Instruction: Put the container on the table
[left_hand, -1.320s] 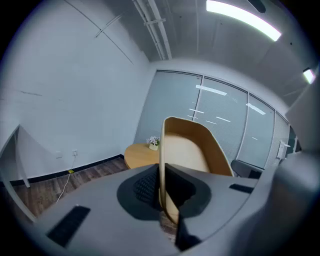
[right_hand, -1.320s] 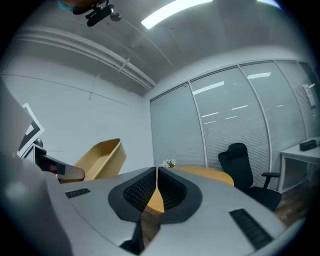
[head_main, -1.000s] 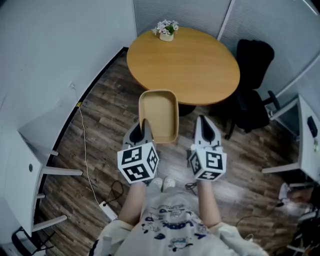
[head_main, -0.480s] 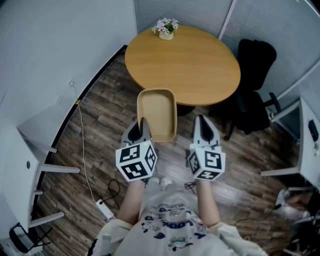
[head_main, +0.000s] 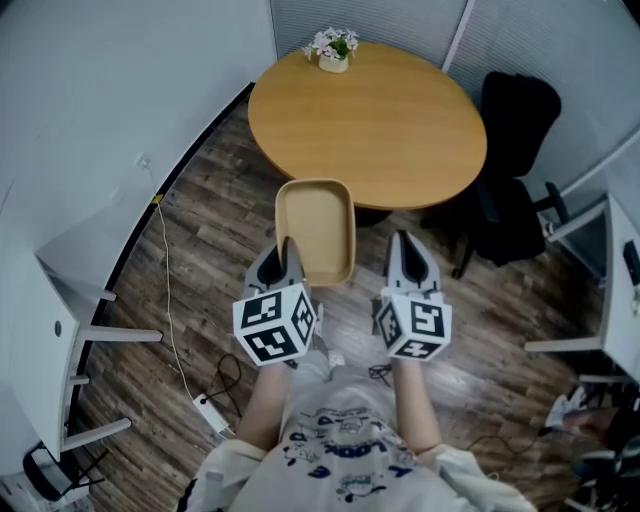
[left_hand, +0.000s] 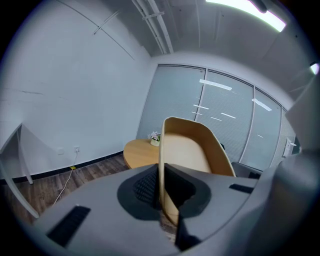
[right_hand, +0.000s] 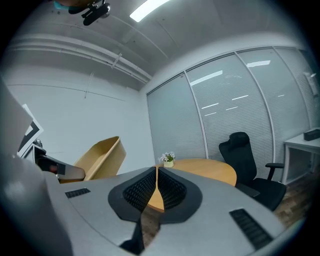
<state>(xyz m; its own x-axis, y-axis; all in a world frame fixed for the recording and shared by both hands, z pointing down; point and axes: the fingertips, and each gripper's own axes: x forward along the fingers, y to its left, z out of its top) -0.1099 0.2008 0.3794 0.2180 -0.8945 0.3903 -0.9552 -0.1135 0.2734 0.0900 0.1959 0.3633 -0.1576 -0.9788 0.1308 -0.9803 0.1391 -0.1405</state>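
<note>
Left gripper (left_hand: 161, 192) clamps near rim of tan oblong plastic container (head_main: 316, 228), carried level above floor for set-down, just short of round wooden table (head_main: 380, 120). Right gripper (right_hand: 156, 187) alongside, jaws together, empty. Small flower pot (head_main: 334, 50) at table's far edge.

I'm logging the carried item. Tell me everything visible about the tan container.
The container is a tan, plastic-looking oblong tub with rounded corners and raised walls, empty inside. It hangs open side up above the wood floor, short of the round table. Only the left gripper touches it, its fingers shut on the near wall.
</note>
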